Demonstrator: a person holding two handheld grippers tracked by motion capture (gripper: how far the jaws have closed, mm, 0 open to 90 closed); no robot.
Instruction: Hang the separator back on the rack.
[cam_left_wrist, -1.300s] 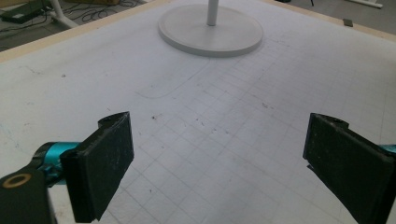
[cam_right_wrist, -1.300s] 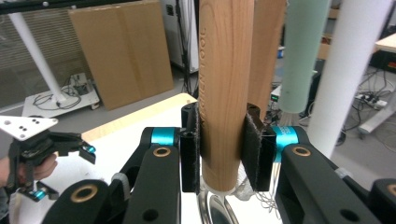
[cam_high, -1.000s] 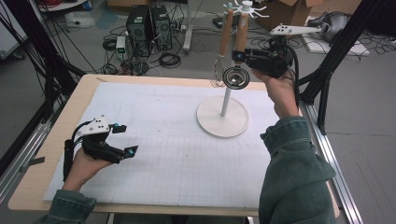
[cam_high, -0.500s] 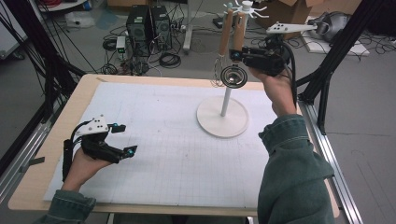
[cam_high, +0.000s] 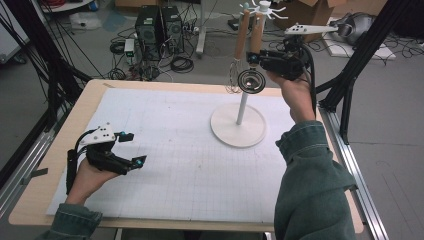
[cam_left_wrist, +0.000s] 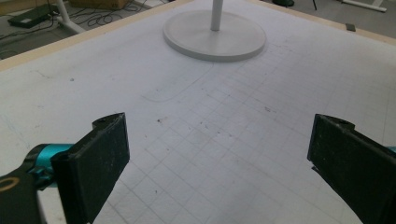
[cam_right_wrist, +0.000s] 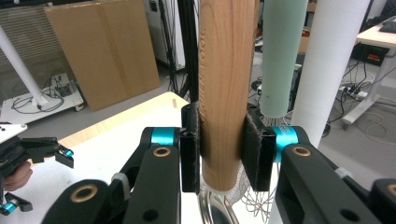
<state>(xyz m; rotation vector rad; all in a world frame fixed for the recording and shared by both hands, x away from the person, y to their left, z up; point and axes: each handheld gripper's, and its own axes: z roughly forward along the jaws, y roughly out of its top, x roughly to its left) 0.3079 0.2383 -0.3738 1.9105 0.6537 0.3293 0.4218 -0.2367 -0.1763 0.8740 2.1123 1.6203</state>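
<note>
Up goes the right tool (cam_high: 253, 59) a touch since a second ago, lifting the wooden-handled whisk (cam_high: 256, 30) against the white stand (cam_high: 238, 125) near the bench's (cam_high: 50, 207) far right edge. Its wire head blurs against a second whisk (cam_high: 242, 35). Lettering on the handle is unreadable. Jaws clamp the handle firmly. Left tool (cam_high: 131, 148), near the left edge, gapes wide, holding nothing.

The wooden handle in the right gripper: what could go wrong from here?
1. The right gripper clamps the wooden handle close to a pale green handle and the white pole; pulling sideways may knock either.
2. The stand's base rests loose on the mat, and the left gripper is far away, so the stand may tip.
</note>
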